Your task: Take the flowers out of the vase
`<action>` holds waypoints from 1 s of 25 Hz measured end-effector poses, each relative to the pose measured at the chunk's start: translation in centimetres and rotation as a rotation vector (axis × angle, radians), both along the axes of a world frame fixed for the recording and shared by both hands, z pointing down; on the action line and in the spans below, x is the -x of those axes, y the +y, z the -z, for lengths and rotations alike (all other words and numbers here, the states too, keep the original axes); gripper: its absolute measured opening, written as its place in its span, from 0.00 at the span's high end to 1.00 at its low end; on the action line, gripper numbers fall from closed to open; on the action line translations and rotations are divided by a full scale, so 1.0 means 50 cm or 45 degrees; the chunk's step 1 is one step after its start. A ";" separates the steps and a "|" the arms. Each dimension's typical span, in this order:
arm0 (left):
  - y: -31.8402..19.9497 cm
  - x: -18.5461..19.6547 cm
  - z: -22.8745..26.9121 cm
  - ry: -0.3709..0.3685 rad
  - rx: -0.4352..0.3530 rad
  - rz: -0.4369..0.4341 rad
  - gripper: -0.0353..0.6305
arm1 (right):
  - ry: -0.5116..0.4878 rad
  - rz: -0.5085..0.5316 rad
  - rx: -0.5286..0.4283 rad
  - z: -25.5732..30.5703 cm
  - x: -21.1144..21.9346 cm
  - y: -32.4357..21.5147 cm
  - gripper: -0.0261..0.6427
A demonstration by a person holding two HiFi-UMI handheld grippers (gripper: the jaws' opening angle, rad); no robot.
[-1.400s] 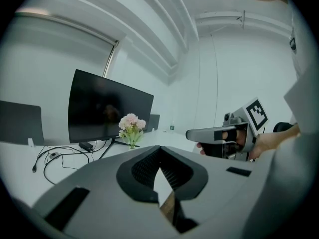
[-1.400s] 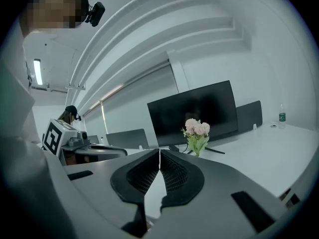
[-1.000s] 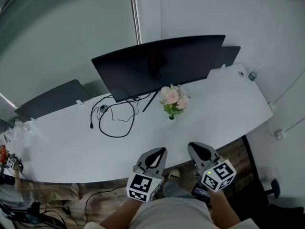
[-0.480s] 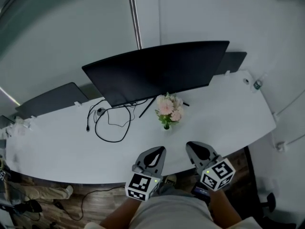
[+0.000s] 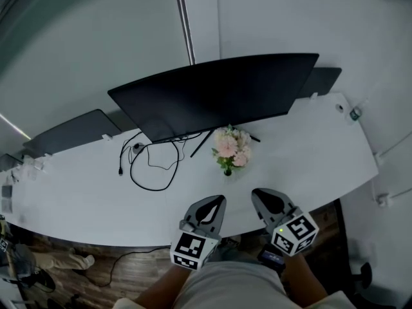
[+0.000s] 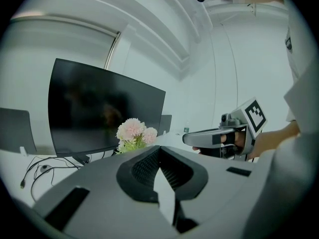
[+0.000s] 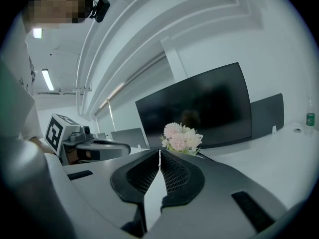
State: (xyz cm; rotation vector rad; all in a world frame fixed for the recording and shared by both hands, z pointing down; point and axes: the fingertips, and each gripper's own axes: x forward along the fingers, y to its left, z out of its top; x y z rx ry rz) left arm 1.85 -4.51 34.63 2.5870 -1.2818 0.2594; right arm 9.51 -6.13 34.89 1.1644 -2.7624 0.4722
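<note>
A small bunch of pink and white flowers [image 5: 232, 147] stands in a little vase [image 5: 227, 170] on the white desk [image 5: 302, 166], just in front of the black monitor [image 5: 219, 95]. The same flowers [image 6: 133, 131] show beyond the jaws in the left gripper view, and again as flowers [image 7: 181, 137] in the right gripper view. My left gripper [image 5: 216, 202] and right gripper [image 5: 261, 196] hover side by side at the desk's near edge, short of the vase. Both are shut with nothing between their jaws.
A loop of black cable [image 5: 149, 166] lies on the desk left of the flowers. Two dark panels [image 5: 71, 131] stand behind the desk at the left and right. A small bottle [image 5: 355, 113] sits at the far right corner. Below the desk's edge is wooden floor [image 5: 116, 275].
Both grippers have come a little closer to the desk and the vase. The view has shifted, so the flowers now sit more directly ahead of the grippers. The jaws stayed shut.
</note>
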 end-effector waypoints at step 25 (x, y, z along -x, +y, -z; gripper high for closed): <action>-0.107 0.020 -0.087 -0.017 0.073 -0.076 0.94 | 0.019 -0.099 0.114 -0.085 0.015 -0.094 0.91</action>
